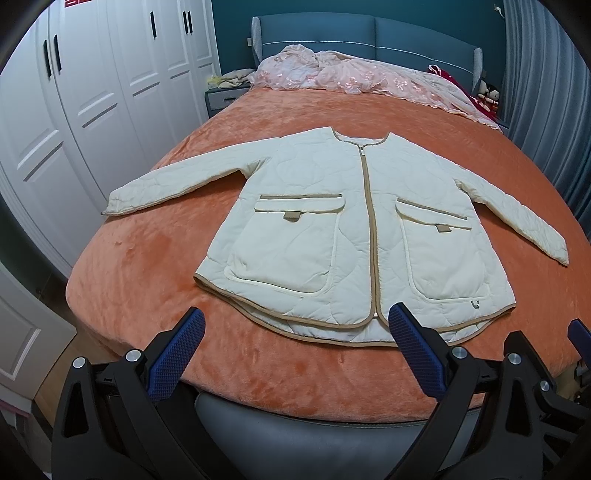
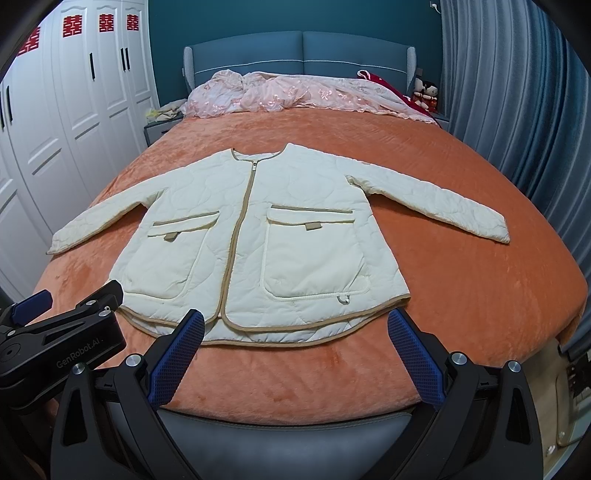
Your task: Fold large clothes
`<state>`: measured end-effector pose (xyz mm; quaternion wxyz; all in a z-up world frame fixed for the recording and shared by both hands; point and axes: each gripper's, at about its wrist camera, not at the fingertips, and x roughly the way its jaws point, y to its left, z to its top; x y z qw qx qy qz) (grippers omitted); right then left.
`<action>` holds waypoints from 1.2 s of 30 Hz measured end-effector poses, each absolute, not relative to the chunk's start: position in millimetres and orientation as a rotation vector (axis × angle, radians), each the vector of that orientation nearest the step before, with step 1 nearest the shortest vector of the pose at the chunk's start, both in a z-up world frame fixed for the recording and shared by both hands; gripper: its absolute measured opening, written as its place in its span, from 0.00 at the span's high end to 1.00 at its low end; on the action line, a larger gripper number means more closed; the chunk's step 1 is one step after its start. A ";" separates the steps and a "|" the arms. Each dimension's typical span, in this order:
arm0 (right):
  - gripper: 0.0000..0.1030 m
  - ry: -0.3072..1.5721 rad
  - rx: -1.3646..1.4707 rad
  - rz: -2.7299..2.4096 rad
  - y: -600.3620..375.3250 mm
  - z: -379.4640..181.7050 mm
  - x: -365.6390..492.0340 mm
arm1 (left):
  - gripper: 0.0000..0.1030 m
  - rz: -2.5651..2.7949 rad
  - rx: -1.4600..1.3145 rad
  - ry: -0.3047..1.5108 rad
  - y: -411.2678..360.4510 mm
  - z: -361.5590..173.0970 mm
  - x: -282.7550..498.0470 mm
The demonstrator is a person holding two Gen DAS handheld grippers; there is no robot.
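Note:
A cream quilted jacket point(image 1: 314, 229) with tan trim lies flat, face up and zipped, on the orange bedspread point(image 1: 147, 266), both sleeves spread out. It also shows in the right wrist view point(image 2: 295, 240). My left gripper point(image 1: 295, 332) is open and empty, above the foot of the bed just short of the jacket's hem. My right gripper point(image 2: 295, 332) is open and empty, beside it over the same hem. The left gripper point(image 2: 66, 325) shows at the left of the right wrist view.
A pink lace cover point(image 1: 351, 77) is bunched at the blue headboard point(image 1: 369, 33). White wardrobes point(image 1: 92, 92) stand to the left, a nightstand point(image 1: 221, 98) beside the bed, a grey-blue curtain point(image 2: 517, 110) to the right. The bed's grey footboard point(image 2: 295, 435) lies under my grippers.

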<state>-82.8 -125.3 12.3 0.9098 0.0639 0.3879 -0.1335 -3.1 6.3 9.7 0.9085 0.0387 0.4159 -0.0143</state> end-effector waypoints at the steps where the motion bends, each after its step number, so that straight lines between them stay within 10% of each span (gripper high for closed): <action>1: 0.05 0.800 0.132 -0.274 -125.4 12.7 -82.6 | 0.06 -0.030 0.080 0.858 6.4 9.7 -3.0; 36: 0.05 0.813 0.129 -0.273 -121.3 10.2 -79.9 | 0.06 -0.031 0.078 0.862 8.1 9.6 -2.5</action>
